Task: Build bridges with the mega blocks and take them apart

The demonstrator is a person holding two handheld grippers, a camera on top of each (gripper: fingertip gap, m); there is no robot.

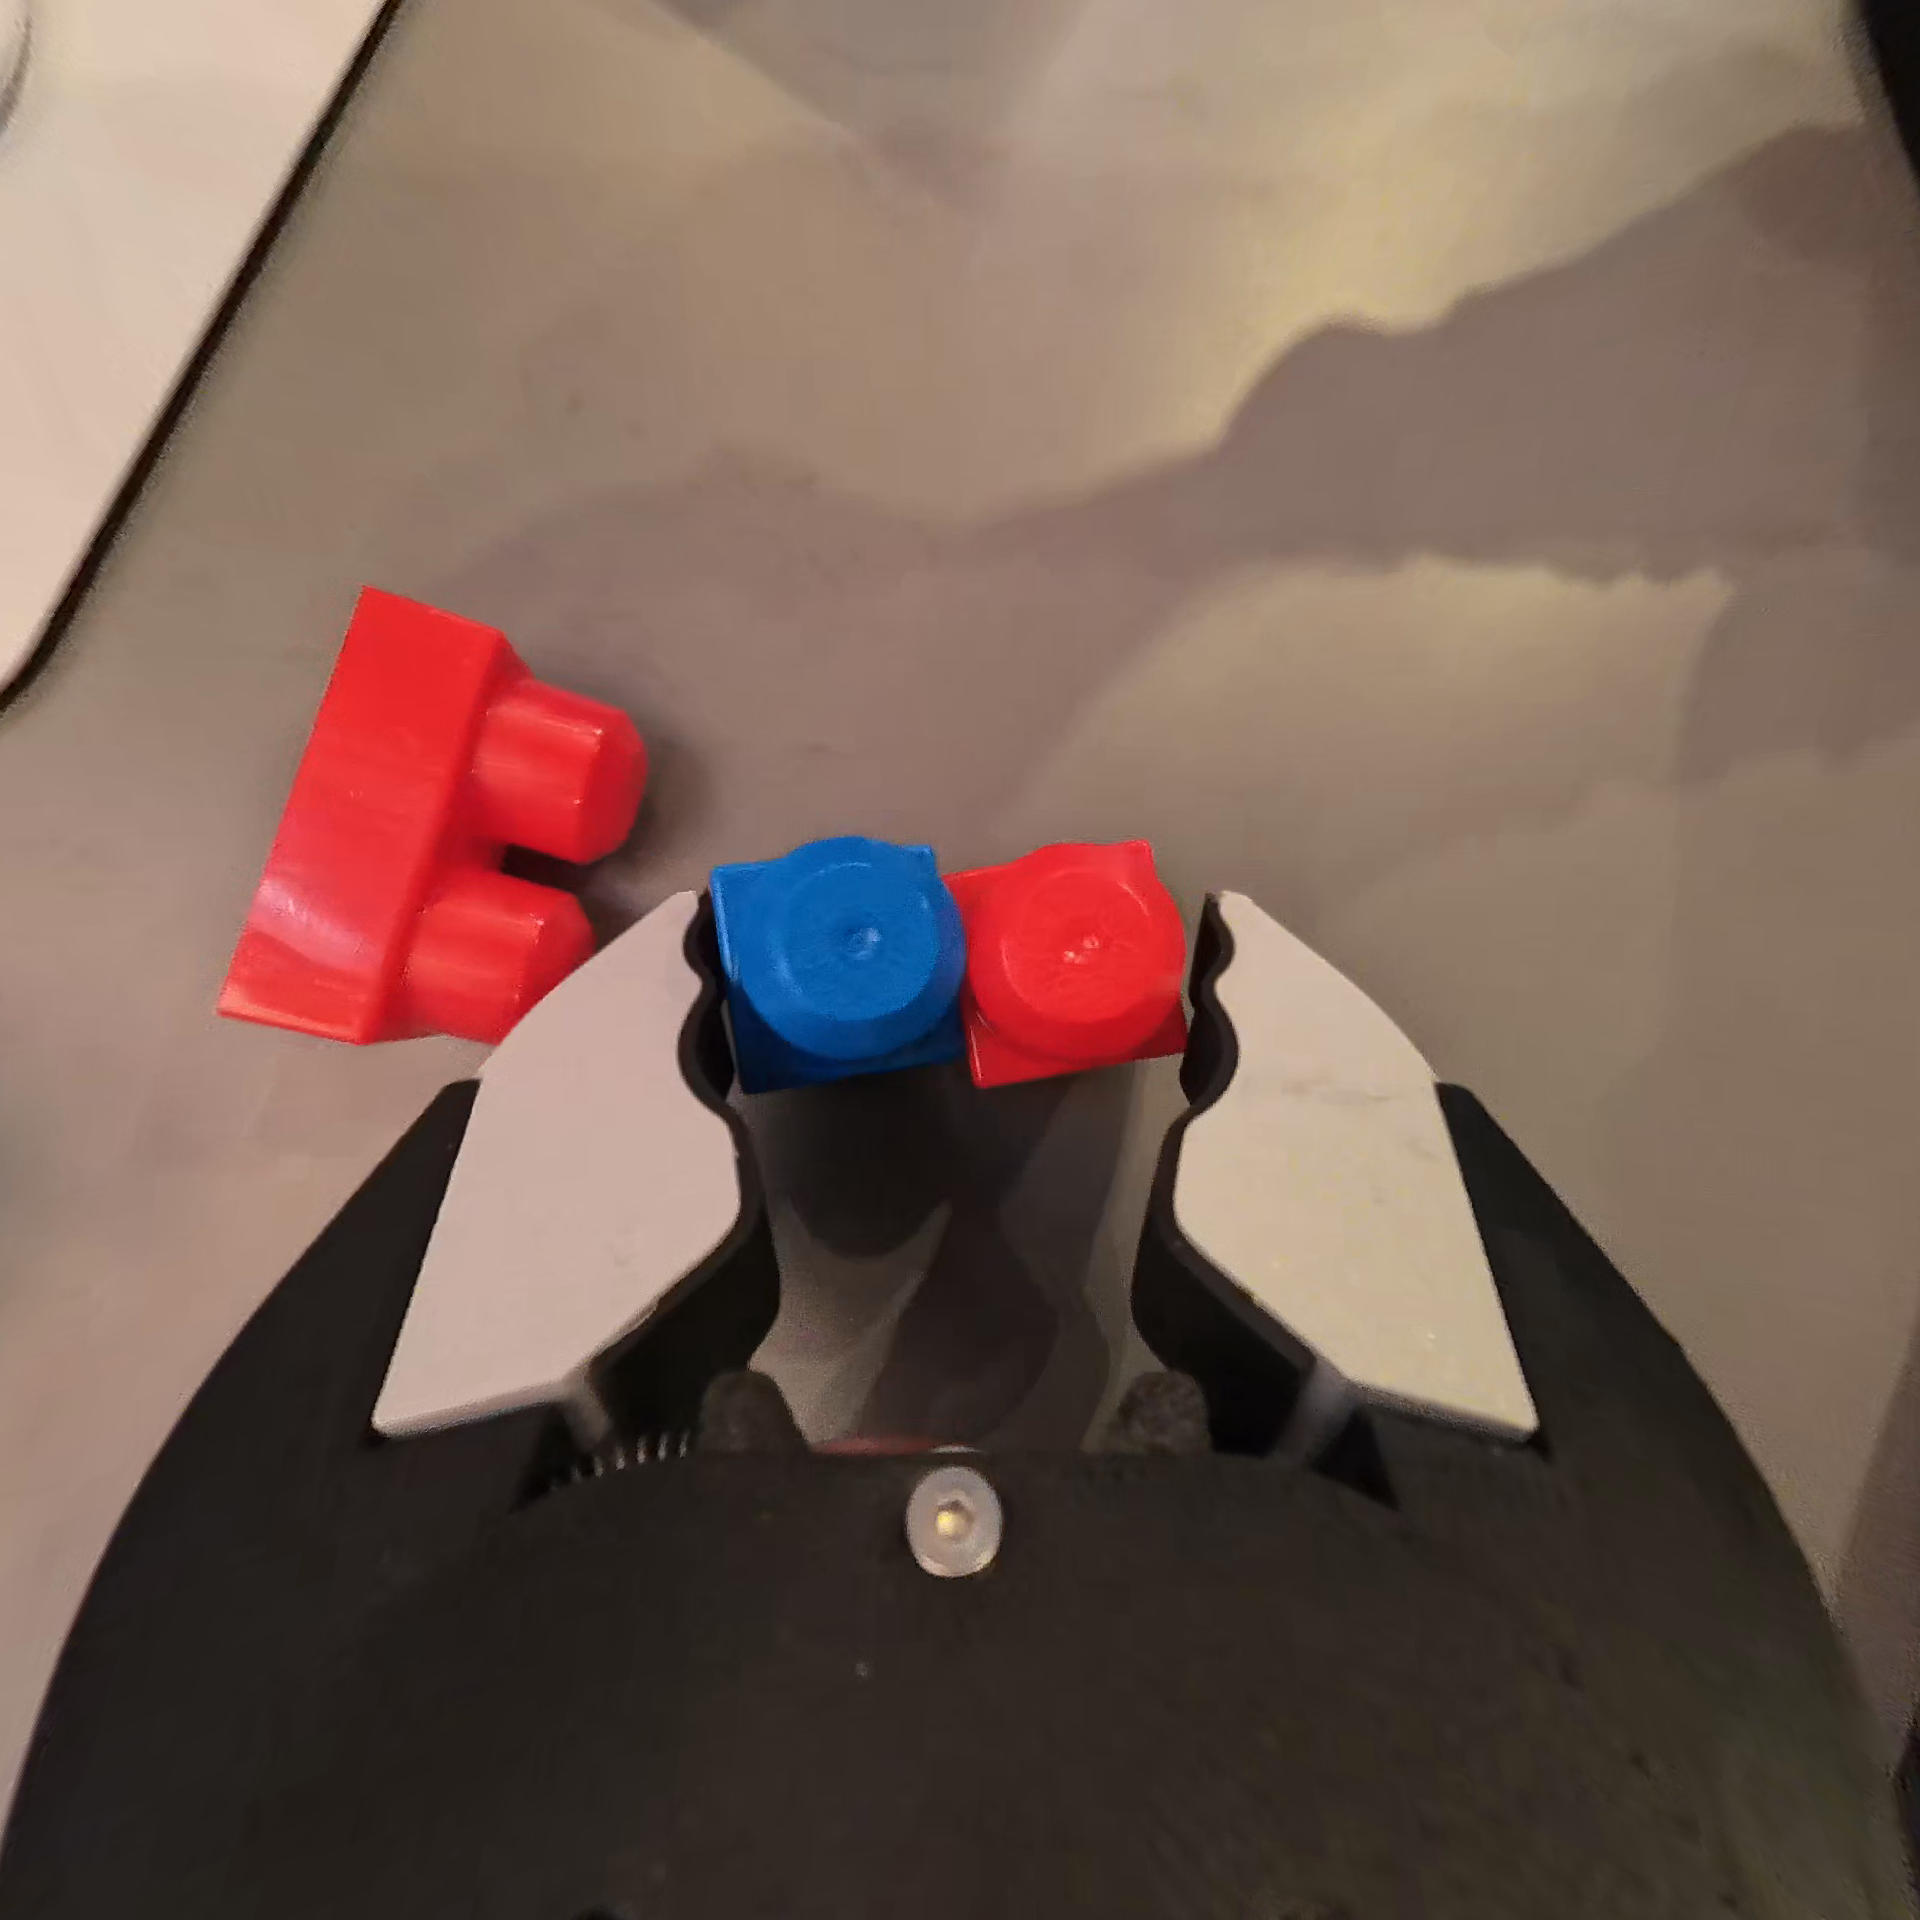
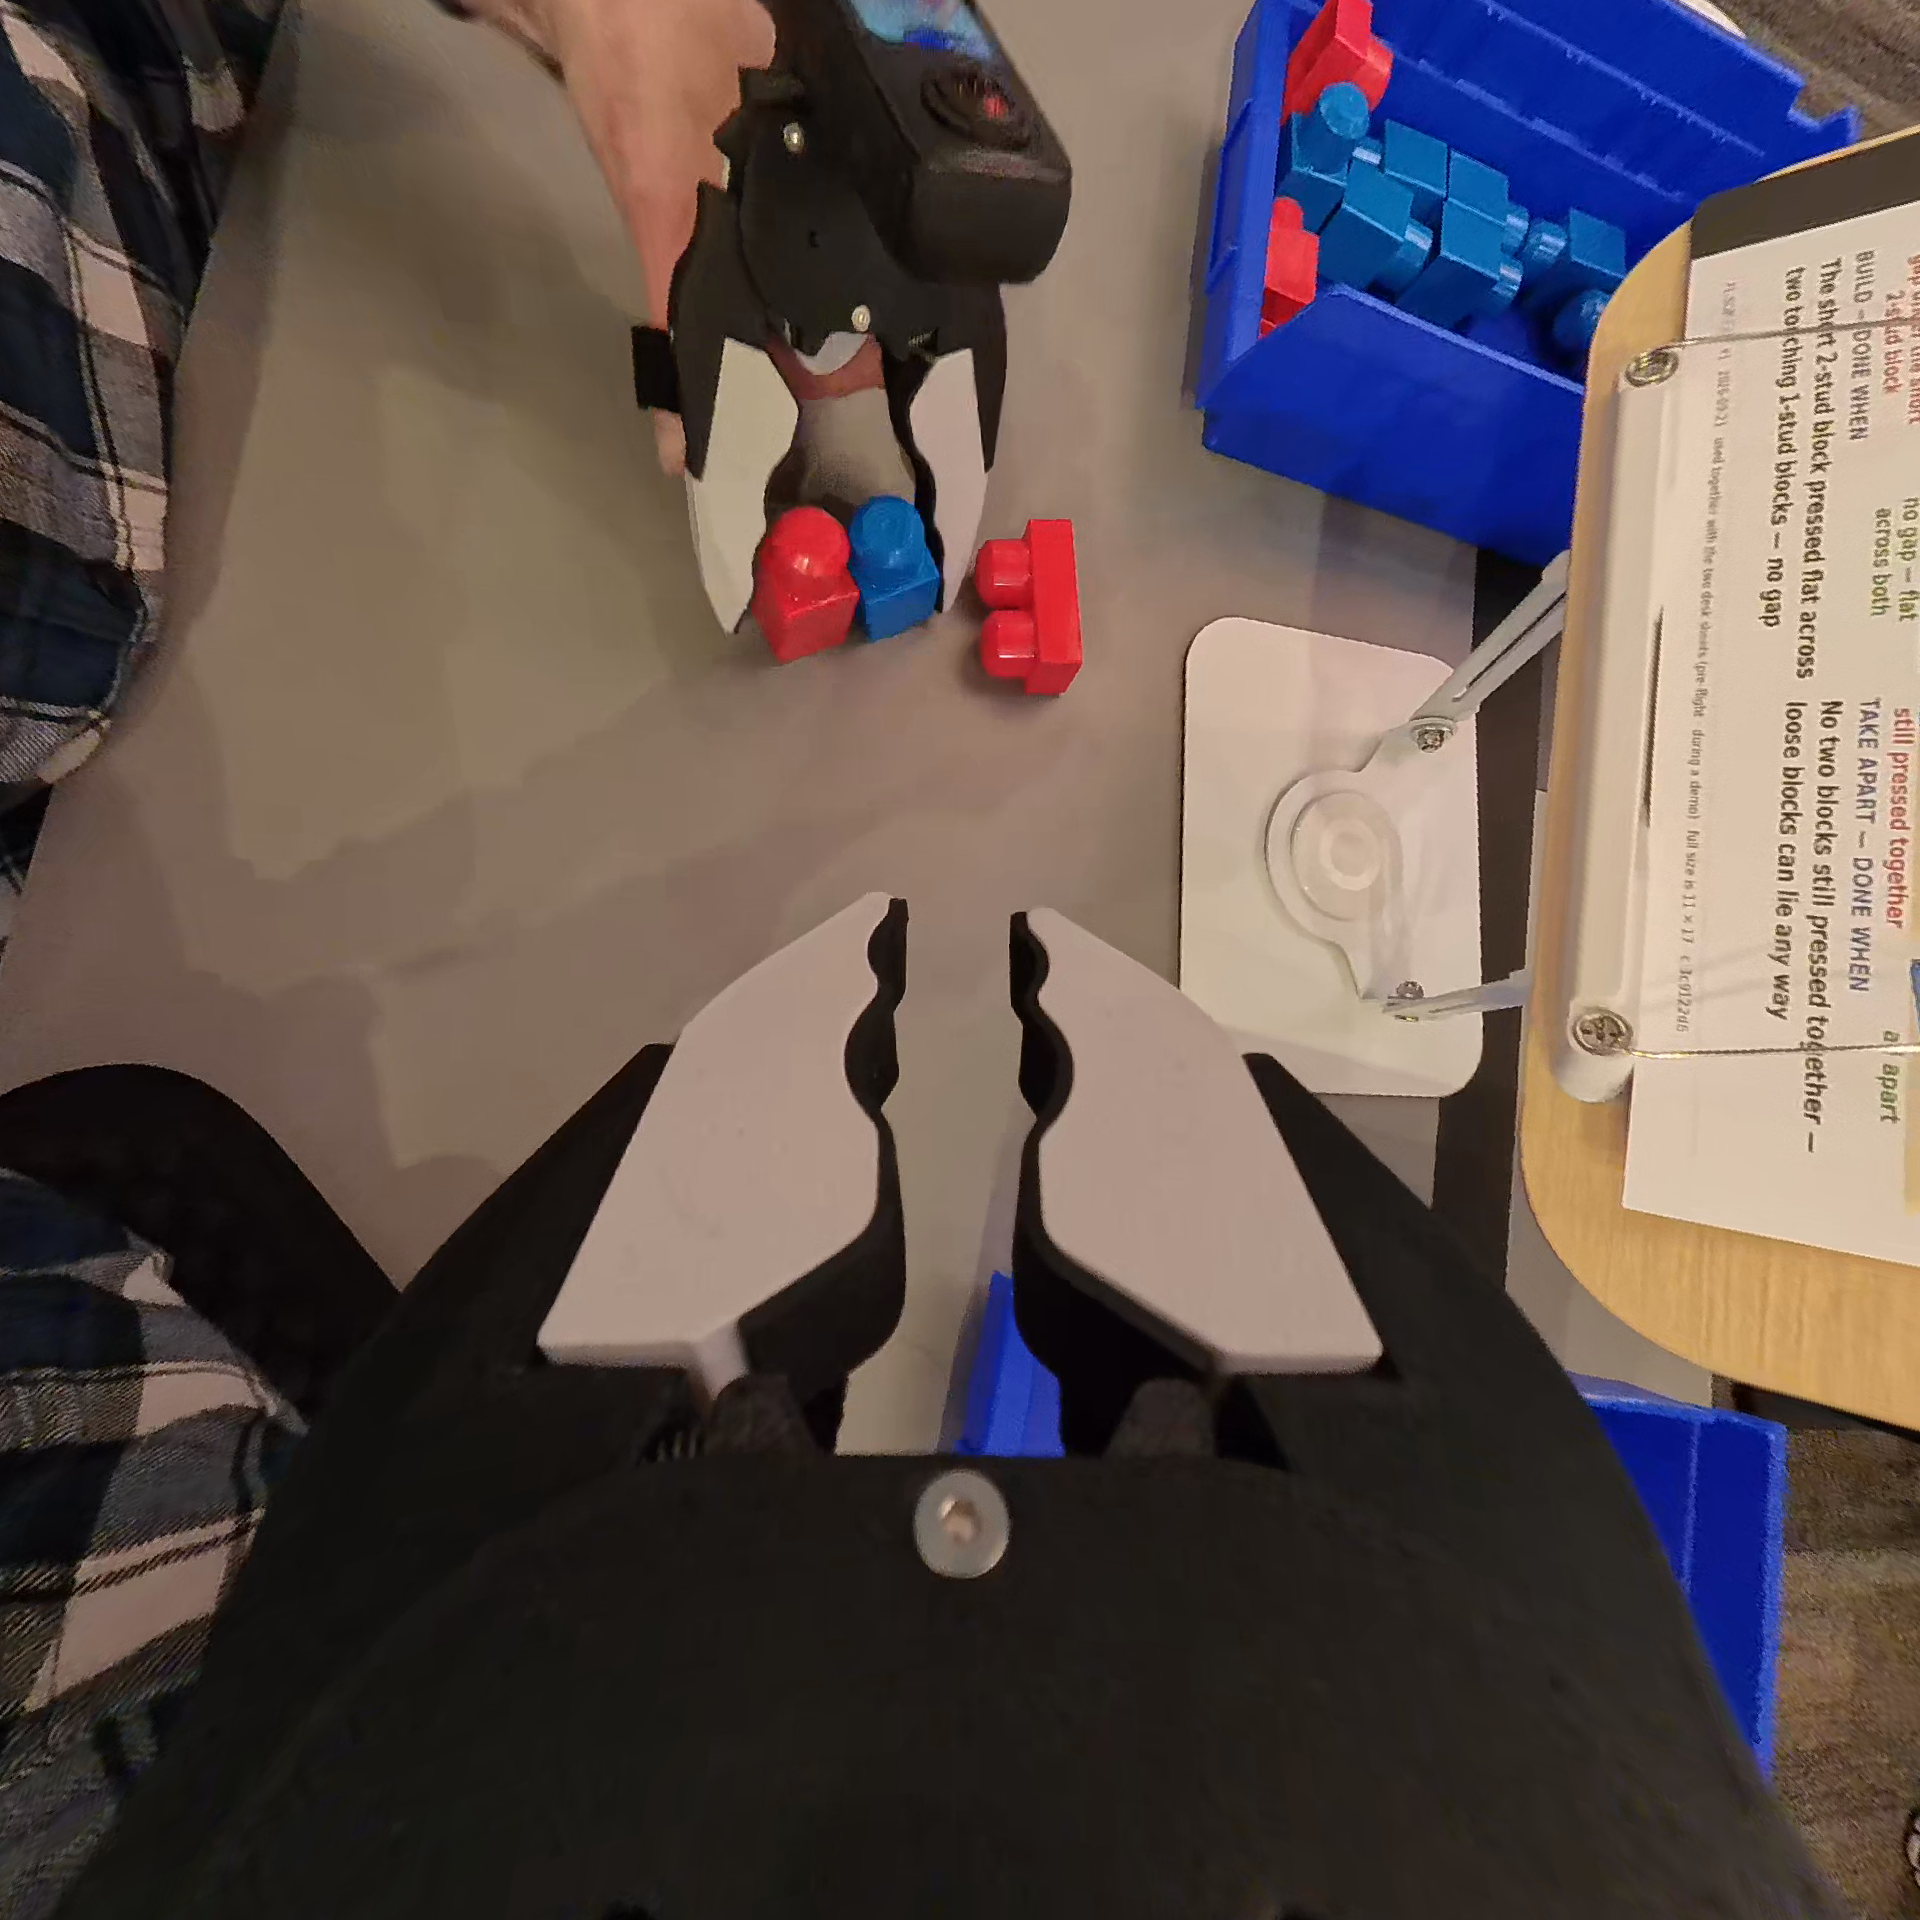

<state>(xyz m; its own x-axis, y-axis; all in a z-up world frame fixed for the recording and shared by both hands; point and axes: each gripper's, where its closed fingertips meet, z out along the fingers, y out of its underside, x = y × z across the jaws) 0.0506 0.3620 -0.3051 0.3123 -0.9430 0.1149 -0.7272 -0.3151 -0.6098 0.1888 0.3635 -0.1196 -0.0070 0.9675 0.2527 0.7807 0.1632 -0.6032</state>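
The left tool point(image 1: 951, 966) is spread around two single-stud blocks standing side by side at centre frame — blue block point(image 1: 842, 961) touching red block point(image 1: 1075, 961) — with a gap visible at the red side. A red two-stud block point(image 1: 416, 831) lies at left on the table point(image 1: 1039, 520). The right tool point(image 2: 958, 920) — lower centre — stands slightly parted, gripping nothing.

left gripper point(image 1: 951, 977) fingers spread wide, right gripper point(image 2: 958, 914) fingers narrowly parted, bare

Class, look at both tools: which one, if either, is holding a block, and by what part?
Neither. The left tool straddles the blue one-stud block and red one-stud block, with a gap at the red side. The right tool is empty.
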